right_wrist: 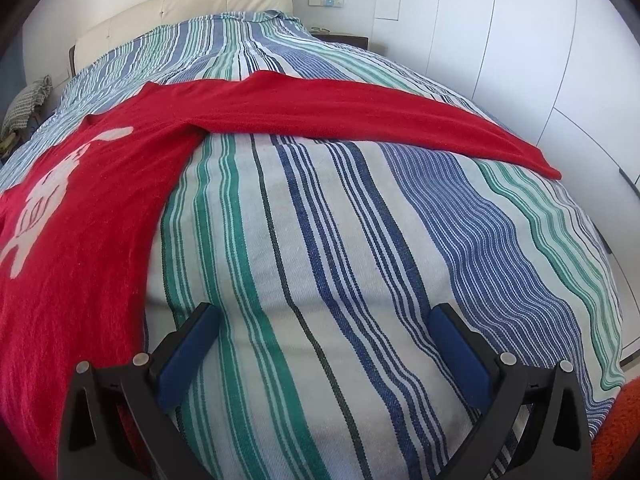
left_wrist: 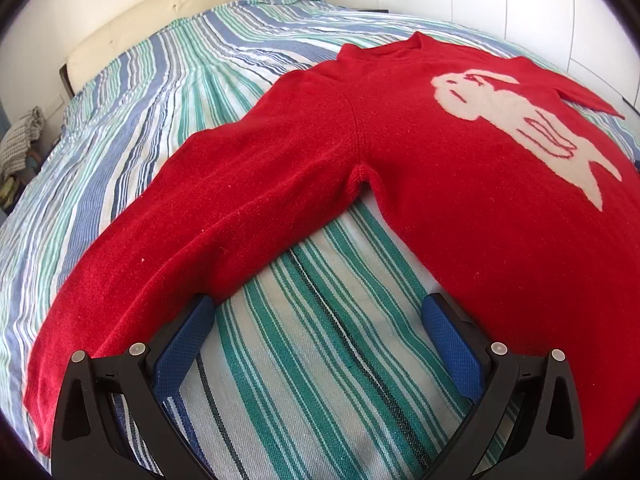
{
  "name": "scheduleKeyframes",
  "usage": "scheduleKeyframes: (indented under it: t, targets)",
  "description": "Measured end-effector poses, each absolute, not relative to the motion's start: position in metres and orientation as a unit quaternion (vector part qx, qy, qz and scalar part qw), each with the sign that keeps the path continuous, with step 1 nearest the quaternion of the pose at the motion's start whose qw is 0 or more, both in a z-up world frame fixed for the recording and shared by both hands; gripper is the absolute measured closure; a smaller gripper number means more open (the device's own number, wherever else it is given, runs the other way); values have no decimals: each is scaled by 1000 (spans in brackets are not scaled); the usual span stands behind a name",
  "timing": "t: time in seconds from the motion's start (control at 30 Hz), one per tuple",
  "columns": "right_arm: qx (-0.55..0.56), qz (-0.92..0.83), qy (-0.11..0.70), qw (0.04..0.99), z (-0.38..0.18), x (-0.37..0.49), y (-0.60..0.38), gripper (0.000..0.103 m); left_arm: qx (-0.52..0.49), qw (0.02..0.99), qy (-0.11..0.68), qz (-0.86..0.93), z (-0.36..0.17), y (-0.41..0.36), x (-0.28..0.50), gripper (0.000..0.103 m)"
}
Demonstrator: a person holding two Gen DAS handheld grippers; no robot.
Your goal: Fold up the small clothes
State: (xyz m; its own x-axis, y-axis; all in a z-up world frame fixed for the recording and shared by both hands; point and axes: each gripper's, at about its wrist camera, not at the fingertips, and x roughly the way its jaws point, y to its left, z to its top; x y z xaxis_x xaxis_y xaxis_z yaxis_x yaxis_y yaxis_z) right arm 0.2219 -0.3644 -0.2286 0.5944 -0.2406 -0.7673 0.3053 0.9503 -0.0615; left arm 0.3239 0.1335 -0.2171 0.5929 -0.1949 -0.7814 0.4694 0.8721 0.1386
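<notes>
A small red sweater (left_wrist: 460, 184) with a white animal figure lies spread flat on the striped bedspread (left_wrist: 312, 360). In the left wrist view its sleeve (left_wrist: 168, 248) runs down to the lower left. My left gripper (left_wrist: 318, 312) is open over the bare stripes between that sleeve and the body, nothing between its blue pads. In the right wrist view the sweater's body (right_wrist: 80, 220) fills the left side, and its other sleeve (right_wrist: 360, 112) stretches out to the right. My right gripper (right_wrist: 324, 320) stands wide open above the bedspread (right_wrist: 320, 240), just right of the sweater's side edge, holding nothing.
A cream padded headboard (right_wrist: 180, 4) closes the far end of the bed. White wardrobe doors (right_wrist: 520, 40) line the right wall. A bedside table (right_wrist: 344, 38) stands at the far right corner. A checked cloth (left_wrist: 20, 140) hangs at the left. Something orange (right_wrist: 616, 432) shows at the lower right.
</notes>
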Motion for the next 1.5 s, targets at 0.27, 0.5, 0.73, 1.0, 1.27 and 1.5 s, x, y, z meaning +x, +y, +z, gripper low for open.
scheduleKeyframes:
  t: [0.27,0.5,0.73,1.0,1.27,1.5]
  targets:
    - [41,-148,417,896,-228,220,-366,0,168,876,410,-189,-217,134,324,0]
    - [46,-142,407,901,-228,215,-367,0,168,876,410,-189,-217,134,324,0]
    - [47,-140,394,907,-228,207,-368,0,168,876,410,-189,-217,134,324,0]
    - [49,-136,393,908,-227,204,-371,0,168,877,410,-189,-217,134,324,0]
    - [51,-134,391,909,-226,204,-372,0,168,876,410,-189,-217,134,324,0]
    - [50,-135,391,909,-226,204,-371,0,168,876,410,-189,-217,134,324,0]
